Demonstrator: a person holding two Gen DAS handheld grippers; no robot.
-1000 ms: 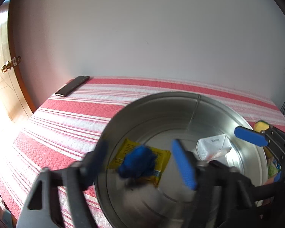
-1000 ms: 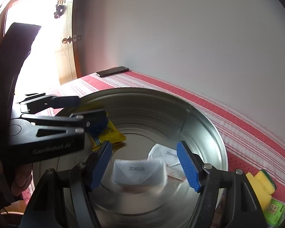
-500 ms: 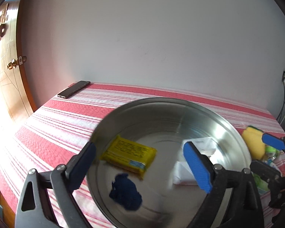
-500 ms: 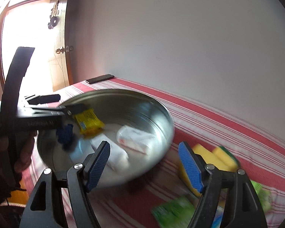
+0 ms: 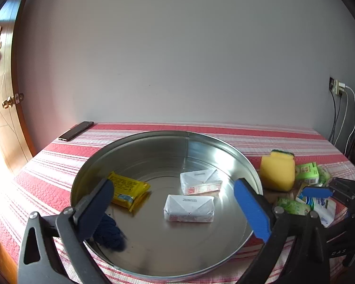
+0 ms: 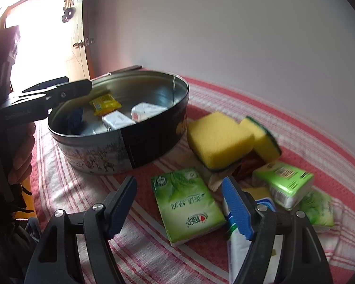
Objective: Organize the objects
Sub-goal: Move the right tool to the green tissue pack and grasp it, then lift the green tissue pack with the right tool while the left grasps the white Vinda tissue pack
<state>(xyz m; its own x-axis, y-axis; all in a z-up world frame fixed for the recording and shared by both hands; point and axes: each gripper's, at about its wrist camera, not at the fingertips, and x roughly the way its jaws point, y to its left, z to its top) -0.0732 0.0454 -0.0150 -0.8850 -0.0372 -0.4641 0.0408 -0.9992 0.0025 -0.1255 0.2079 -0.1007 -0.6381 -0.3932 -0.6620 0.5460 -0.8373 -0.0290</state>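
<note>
**Round tin: contents and gripper status**

The round metal tin [image 5: 130, 146] sits on the red-and-white striped tablecloth [image 5: 47, 165]. Inside lie a yellow packet [image 5: 127, 187], two white tissue packs [image 5: 189, 208], and a dark blue bundle [image 5: 108, 234] near the front wall.

The left gripper [image 5: 175, 206] hovers over the tin; its jaws are opening, with nothing pressed between them.

The right gripper [image 6: 179, 208] is released above the cloth, over a green tissue pack [image 6: 187, 203]. Yellow sponges [image 6: 220, 137] lie just beside the tin.
</note>
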